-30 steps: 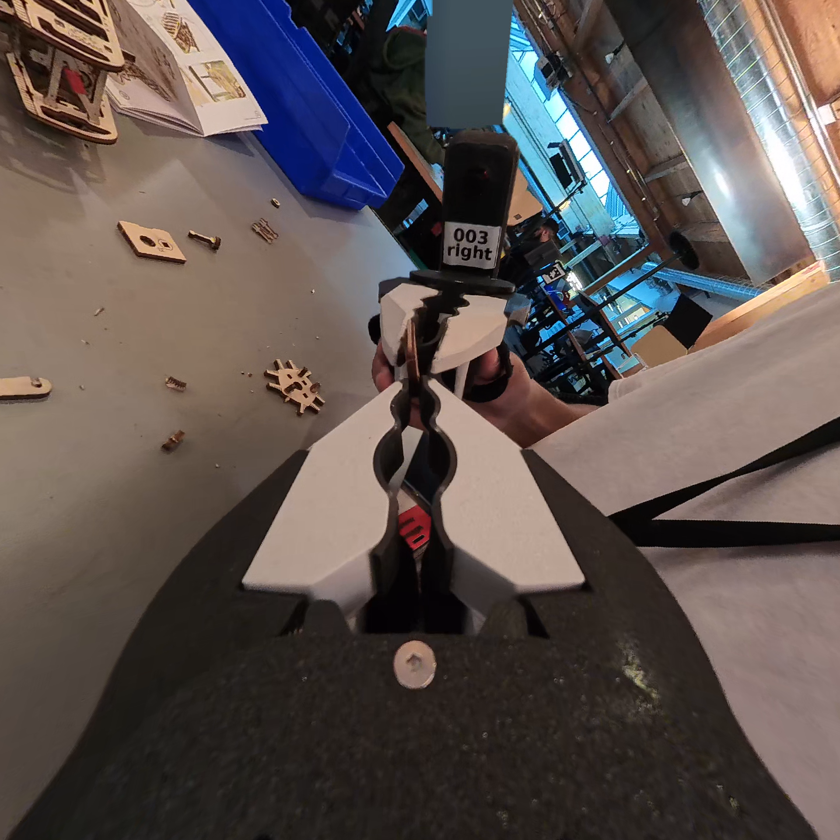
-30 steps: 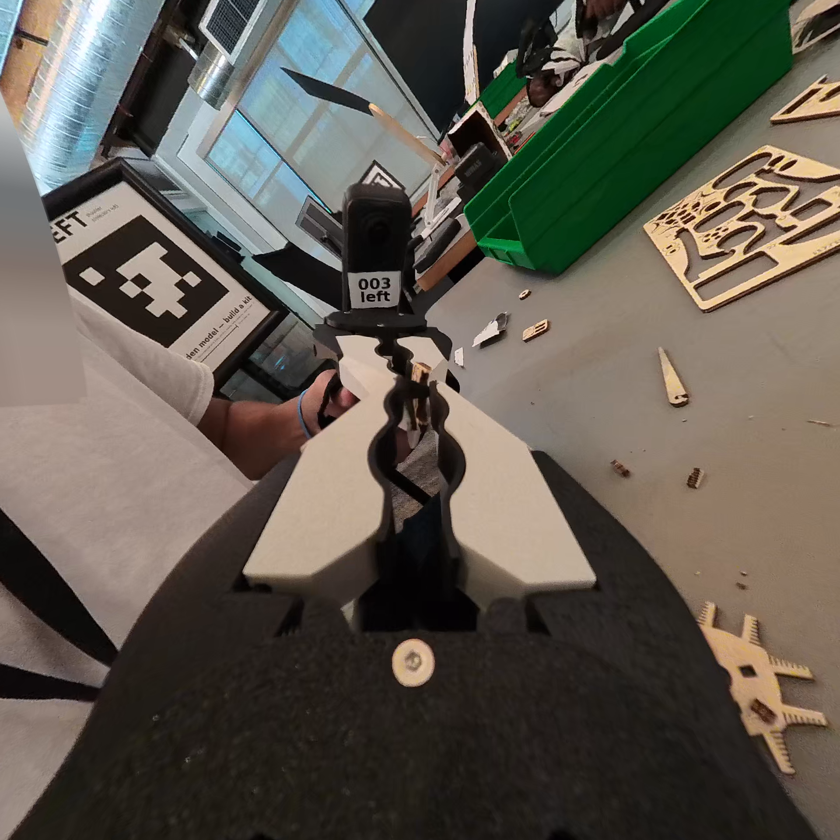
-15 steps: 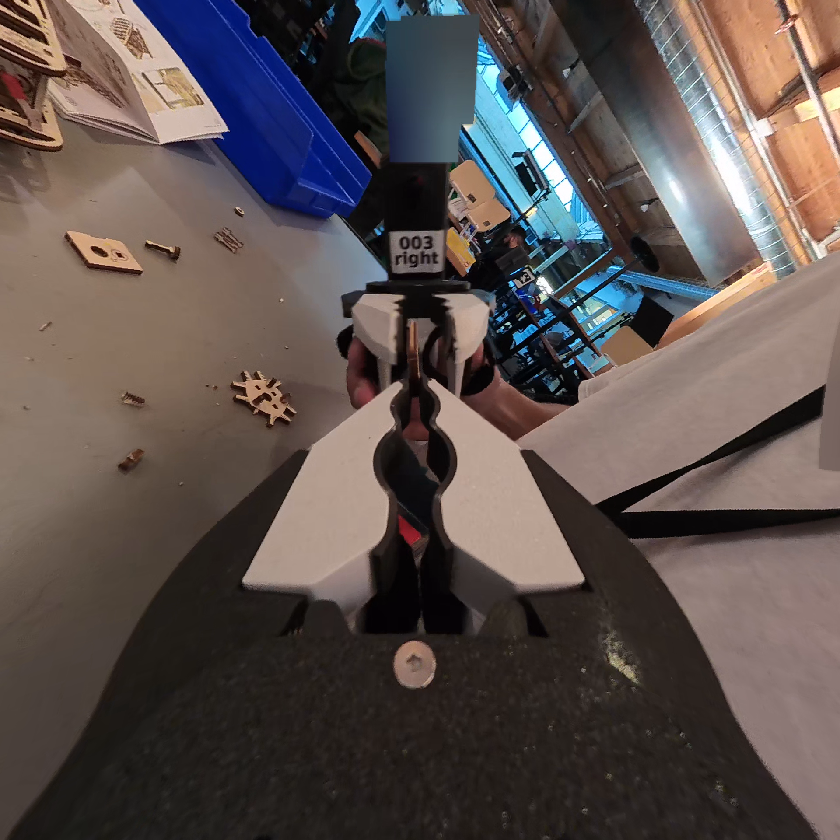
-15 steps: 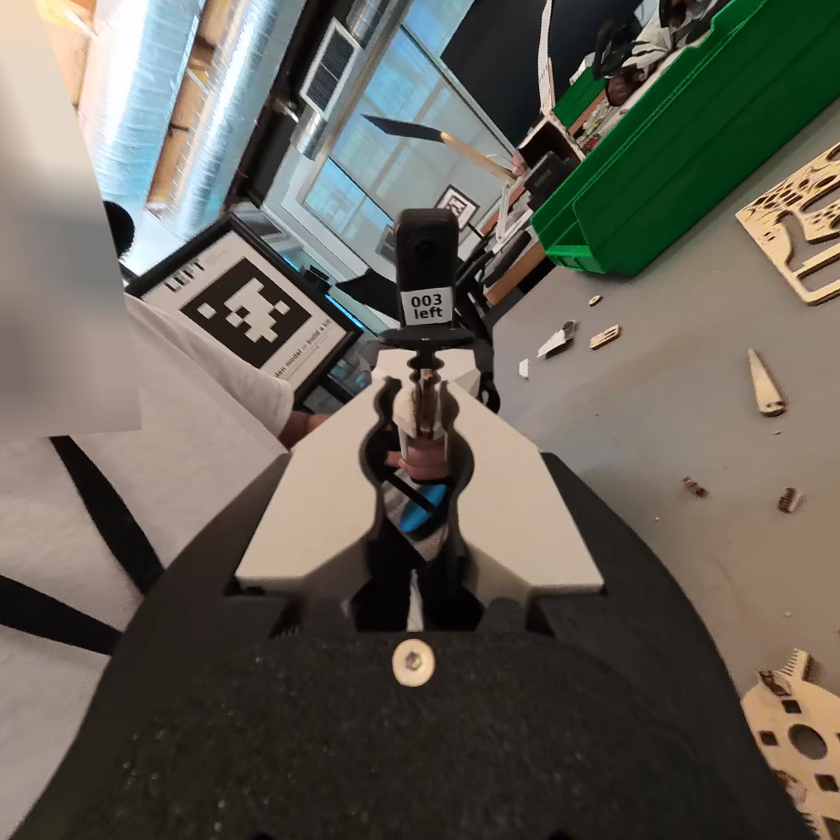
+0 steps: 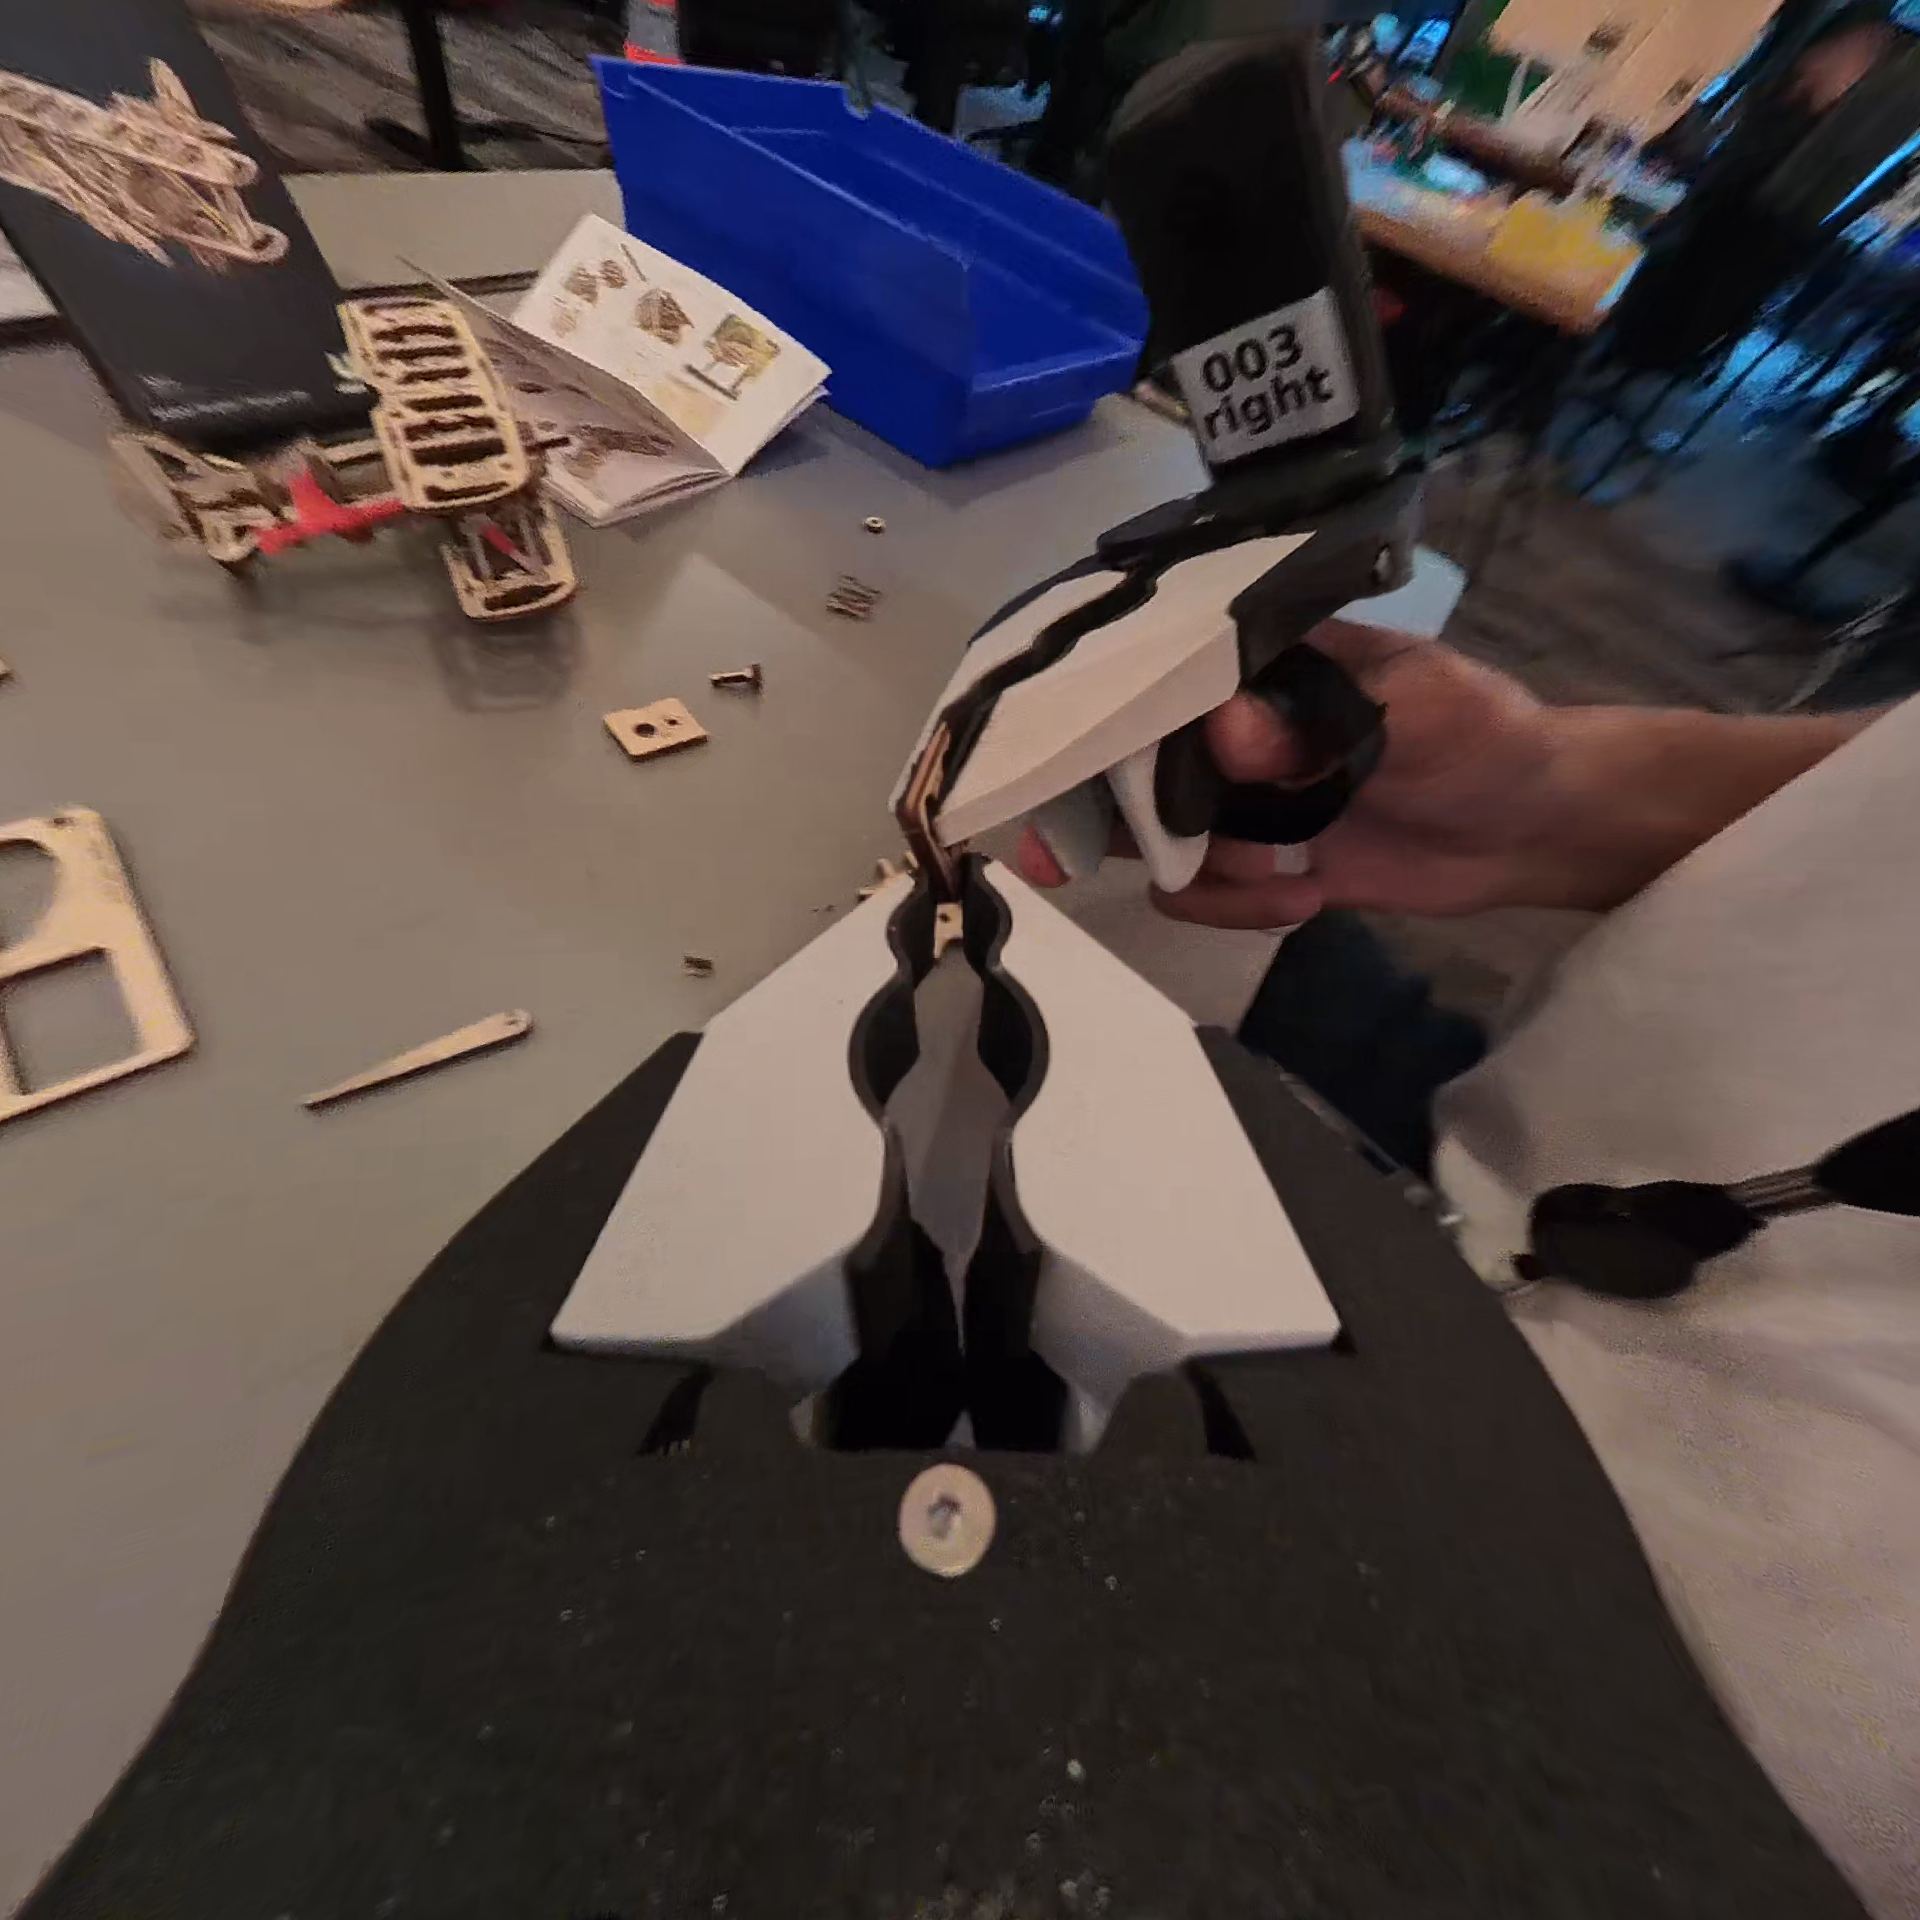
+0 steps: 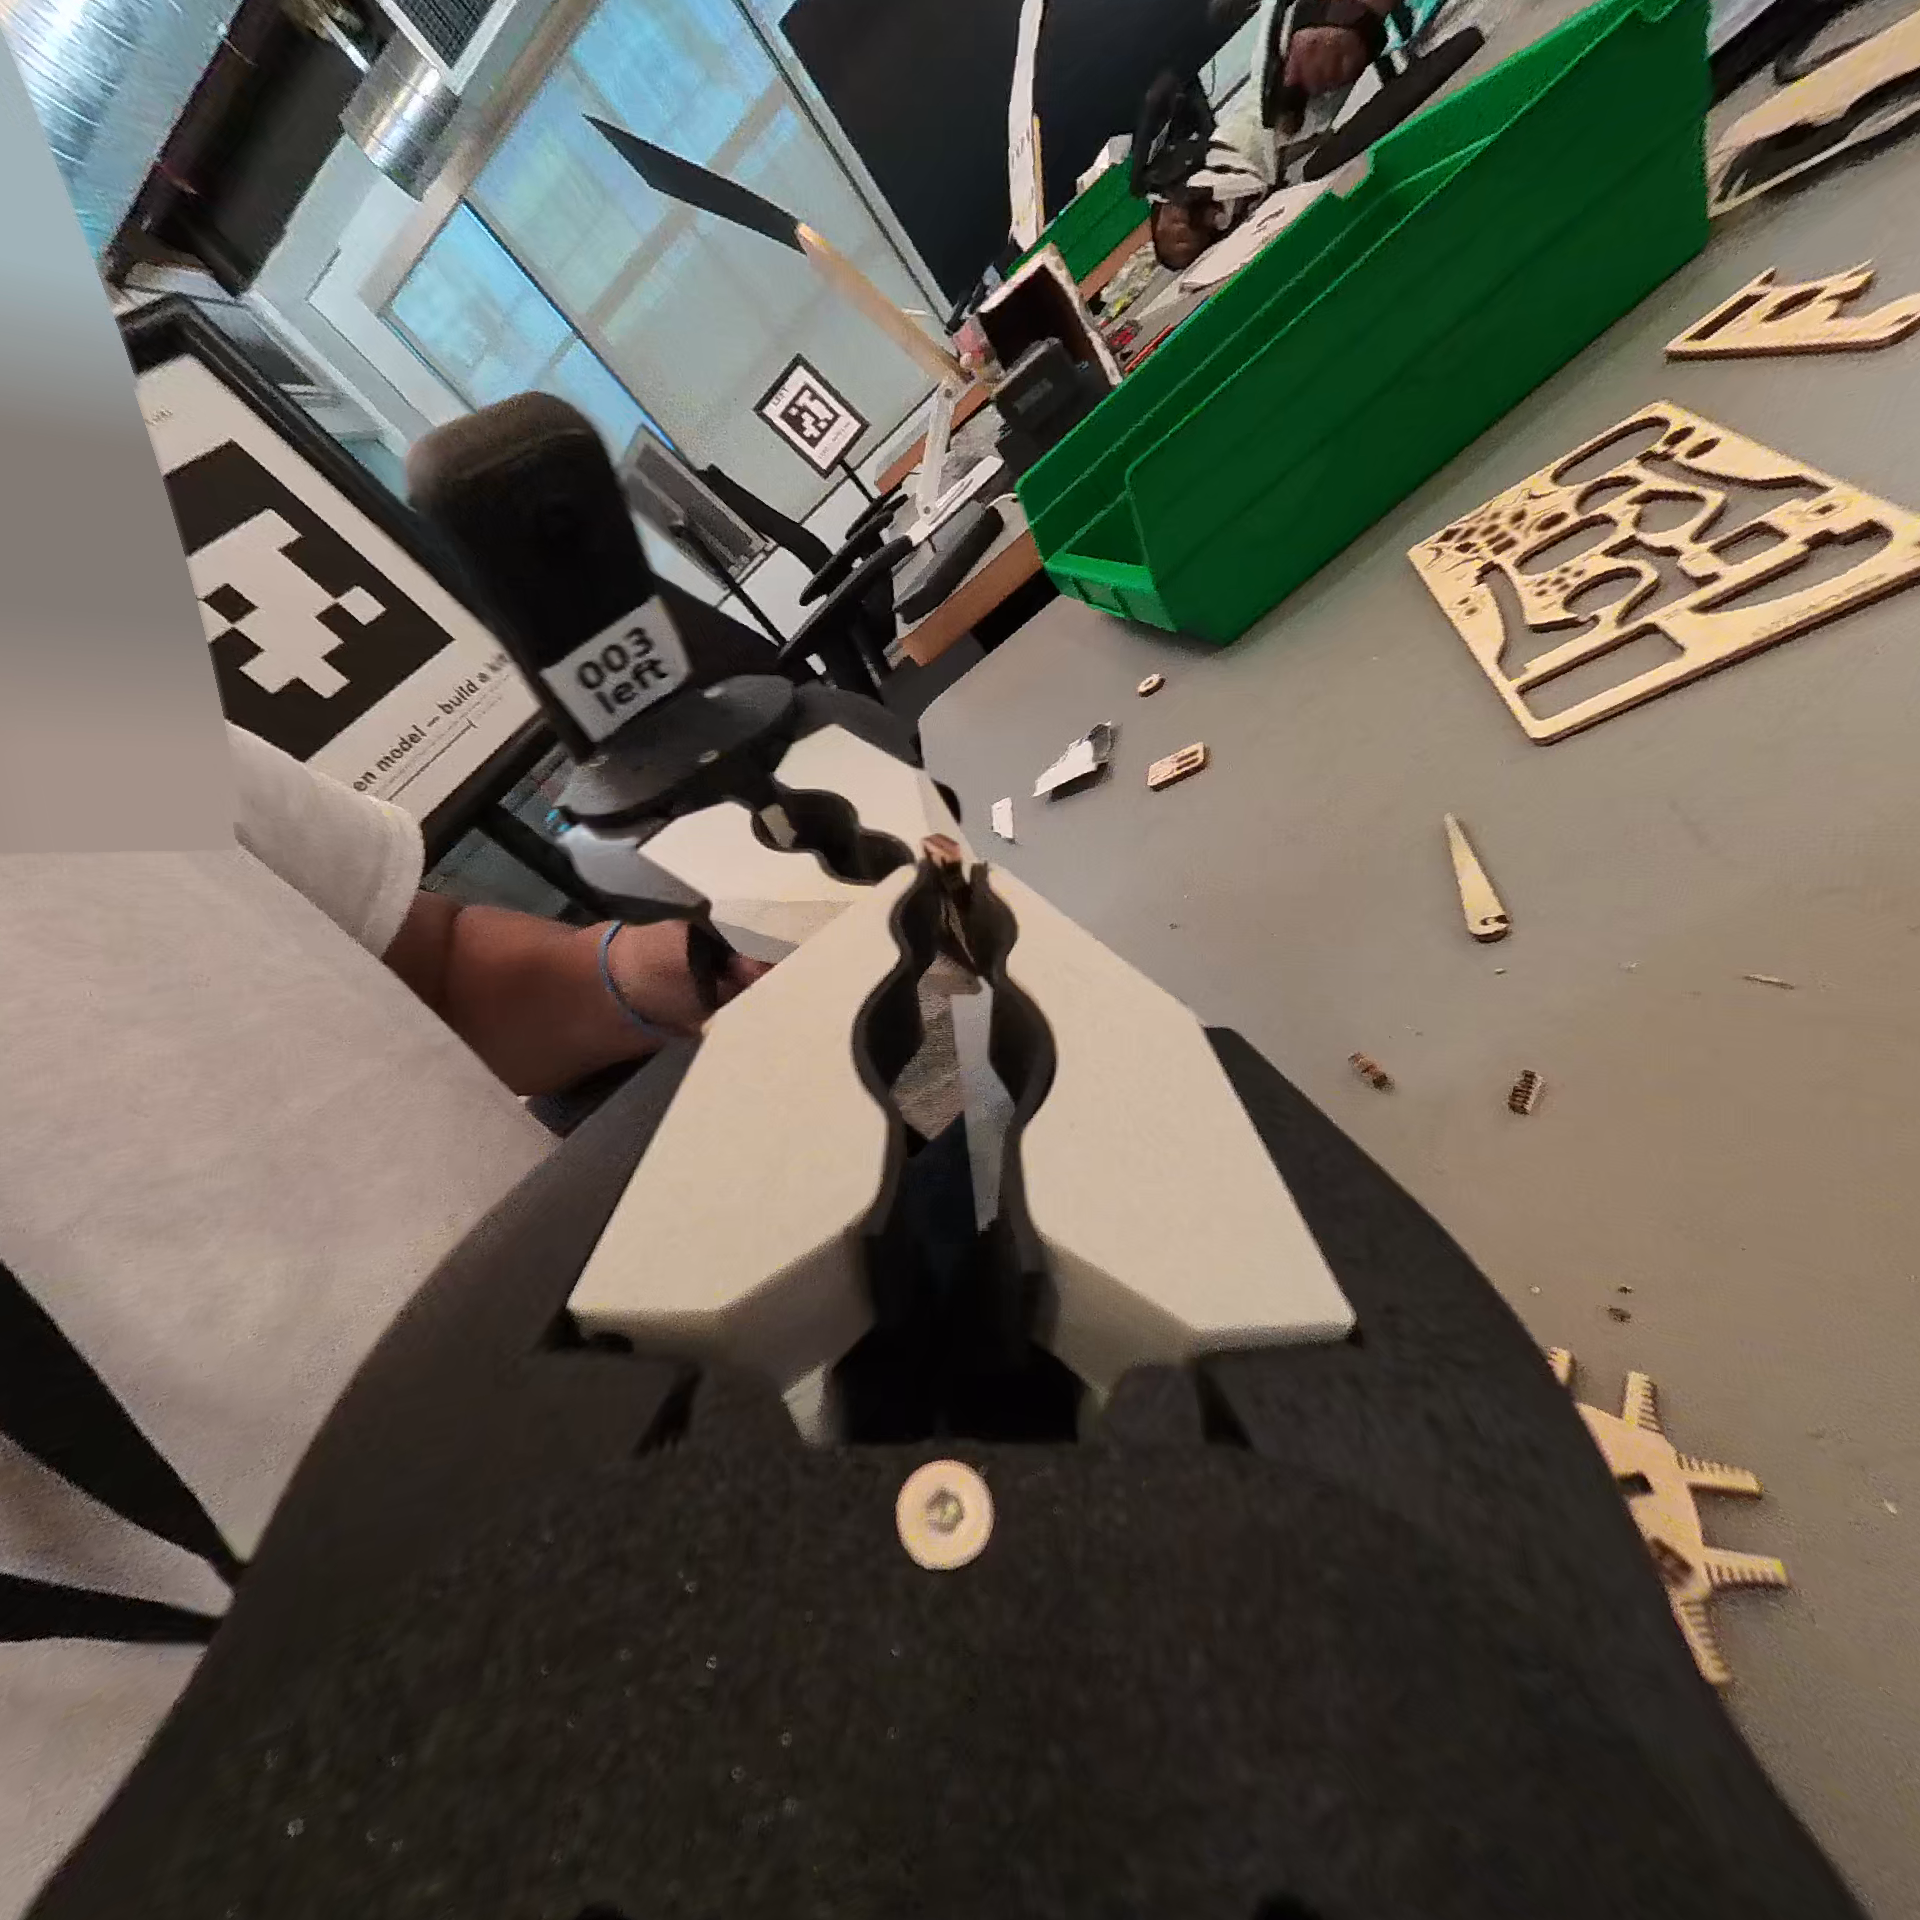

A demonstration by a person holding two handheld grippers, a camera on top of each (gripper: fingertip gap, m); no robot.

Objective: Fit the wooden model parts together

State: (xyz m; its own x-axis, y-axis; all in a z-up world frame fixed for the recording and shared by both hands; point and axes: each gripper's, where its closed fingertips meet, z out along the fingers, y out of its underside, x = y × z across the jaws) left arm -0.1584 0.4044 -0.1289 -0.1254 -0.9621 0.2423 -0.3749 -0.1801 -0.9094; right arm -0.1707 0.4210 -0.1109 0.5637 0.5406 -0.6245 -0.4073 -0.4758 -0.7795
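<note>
A blue bin [image 5: 883, 270] and a green bin [image 6: 1382, 416] stand on the grey worktop [image 5: 364, 831], contents hidden. The left gripper [image 5: 943, 914] and right gripper [image 6: 951, 894], fingers clenched, each grasp a small wooden piece [image 5: 928, 821], tips meeting above the worktop's near edge. Offcuts lie scattered about.

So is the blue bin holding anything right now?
Cannot tell. The blue bin shows only bare inner walls; its floor is hidden behind the rim.

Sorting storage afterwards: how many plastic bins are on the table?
2: a blue bin at the far edge beside the booklet, and a green bin at the far edge on the other side. Others may be hidden.
</note>
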